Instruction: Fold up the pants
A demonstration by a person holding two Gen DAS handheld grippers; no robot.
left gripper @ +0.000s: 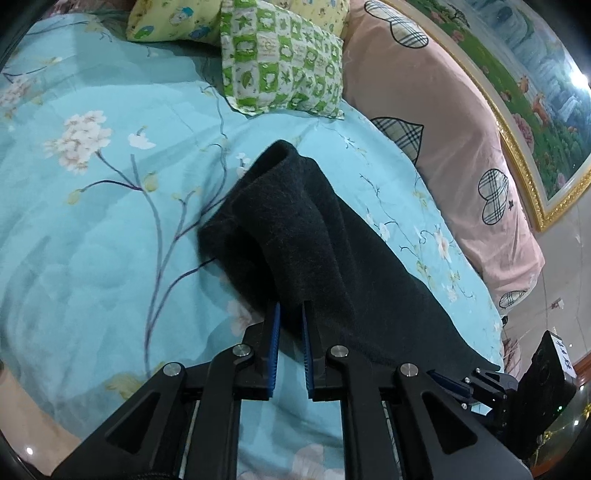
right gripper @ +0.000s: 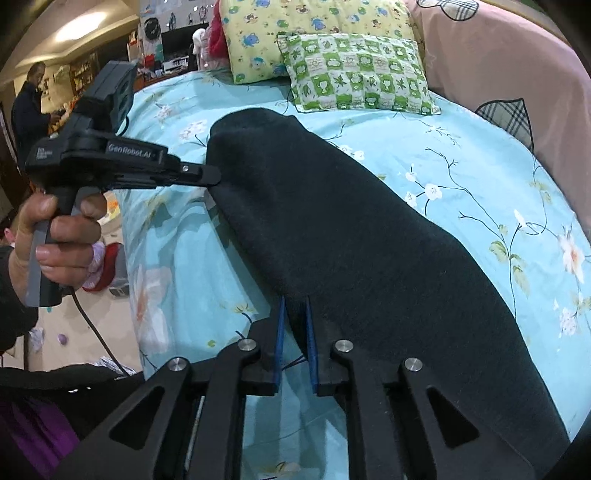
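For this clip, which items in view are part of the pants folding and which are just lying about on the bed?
Part of the job:
- dark pants
- left gripper, clamped on the pants edge
- right gripper, clamped on the pants edge

Just lying about:
- green checked pillow
- yellow cartoon pillow
- pink quilt
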